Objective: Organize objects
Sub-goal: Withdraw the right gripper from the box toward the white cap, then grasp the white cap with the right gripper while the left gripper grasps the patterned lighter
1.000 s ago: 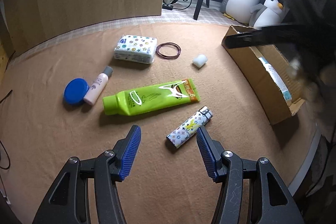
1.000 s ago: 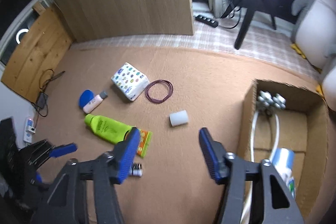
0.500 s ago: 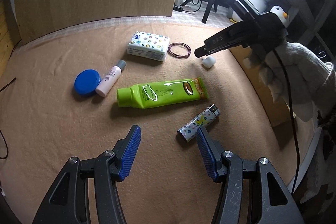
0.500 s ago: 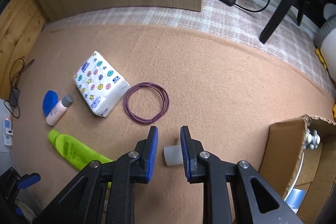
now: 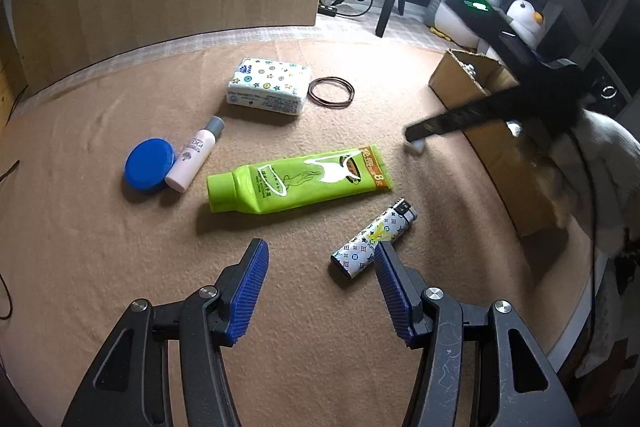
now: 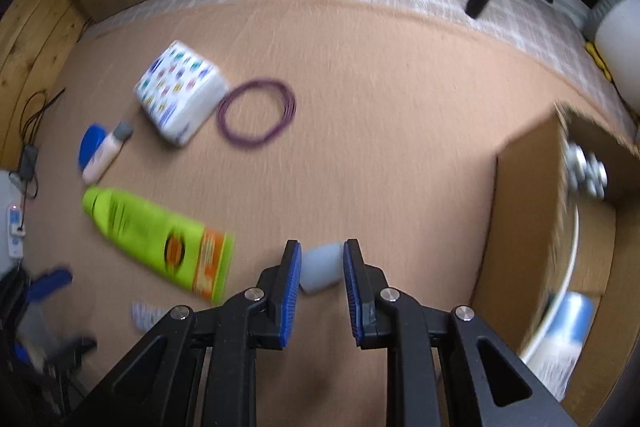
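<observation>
Pick step: right gripper (image 6: 322, 261) clamped on small white cap (image 6: 320, 267), w/ cardboard box (image 6: 520, 219) to its right. Left gripper (image 5: 320, 271) apart, idle. Next: lift, carry into box.

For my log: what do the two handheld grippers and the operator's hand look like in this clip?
Both the left gripper and the right gripper have black, scuffed plastic linkage arms with silver pivot screws and blue ribbed finger pads. From the left wrist view, the right tool shows a green indicator light, a thin black cable, and a fuzzy pale grey glove on the hand.
</observation>
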The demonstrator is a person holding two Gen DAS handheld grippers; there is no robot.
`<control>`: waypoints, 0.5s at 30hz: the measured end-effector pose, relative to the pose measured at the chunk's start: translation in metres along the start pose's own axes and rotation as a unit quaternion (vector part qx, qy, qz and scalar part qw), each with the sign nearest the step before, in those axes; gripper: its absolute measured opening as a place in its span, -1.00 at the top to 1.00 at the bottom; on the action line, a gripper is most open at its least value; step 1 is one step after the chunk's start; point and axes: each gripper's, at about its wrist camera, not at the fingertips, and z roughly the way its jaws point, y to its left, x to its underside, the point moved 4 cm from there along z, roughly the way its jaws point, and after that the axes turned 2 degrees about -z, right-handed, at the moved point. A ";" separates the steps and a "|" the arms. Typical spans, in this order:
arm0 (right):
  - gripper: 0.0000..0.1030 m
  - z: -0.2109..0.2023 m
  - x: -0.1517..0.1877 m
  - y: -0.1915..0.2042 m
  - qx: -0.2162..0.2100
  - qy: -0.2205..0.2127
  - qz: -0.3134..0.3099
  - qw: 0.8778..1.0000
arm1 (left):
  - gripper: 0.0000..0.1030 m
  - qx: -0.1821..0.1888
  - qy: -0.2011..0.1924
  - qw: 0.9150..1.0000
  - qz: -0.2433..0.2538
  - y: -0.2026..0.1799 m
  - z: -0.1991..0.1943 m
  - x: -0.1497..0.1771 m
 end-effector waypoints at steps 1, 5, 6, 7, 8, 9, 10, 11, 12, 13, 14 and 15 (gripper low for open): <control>0.62 -0.005 0.010 0.000 -0.012 0.003 -0.002 1.000 | -0.14 0.000 0.001 1.000 0.001 0.000 0.001 0.000; 0.62 -0.024 0.040 -0.004 -0.048 -0.003 0.006 0.999 | -0.14 -0.001 0.005 1.000 0.002 0.002 0.004 0.000; 0.62 -0.029 0.043 -0.006 -0.047 -0.012 0.011 0.999 | -0.14 -0.001 0.005 1.000 0.002 0.002 0.006 0.000; 0.62 -0.032 0.044 -0.008 -0.045 -0.022 0.017 0.999 | -0.14 0.000 0.007 1.000 0.003 0.002 0.007 0.000; 0.61 -0.034 0.043 -0.010 -0.043 -0.030 0.024 0.998 | -0.14 0.000 0.008 1.000 0.006 0.000 0.009 -0.001; 0.59 -0.035 0.040 -0.011 -0.039 -0.038 0.029 0.998 | -0.14 -0.002 0.009 1.000 0.010 -0.001 0.011 -0.001; 0.57 -0.035 0.039 -0.011 -0.034 -0.044 0.033 0.998 | -0.14 -0.002 0.011 1.000 0.014 -0.003 0.012 -0.002; 0.50 -0.031 0.039 -0.009 -0.026 -0.047 0.034 0.998 | -0.14 -0.002 0.014 1.000 0.021 -0.006 0.015 -0.002; 0.35 -0.028 0.036 -0.006 -0.018 -0.050 0.032 0.998 | -0.14 -0.002 0.017 0.999 0.029 -0.009 0.017 -0.003; 0.27 -0.026 0.032 -0.006 -0.015 -0.051 0.031 0.998 | -0.14 -0.005 0.021 0.999 0.039 -0.012 0.021 -0.002; 0.17 -0.024 0.027 -0.010 -0.012 -0.051 0.029 0.998 | -0.14 -0.010 0.026 0.998 0.047 -0.014 0.024 -0.003; 0.16 -0.018 0.024 -0.006 -0.010 -0.051 0.025 0.998 | -0.14 -0.012 0.028 0.998 0.052 -0.016 0.026 -0.003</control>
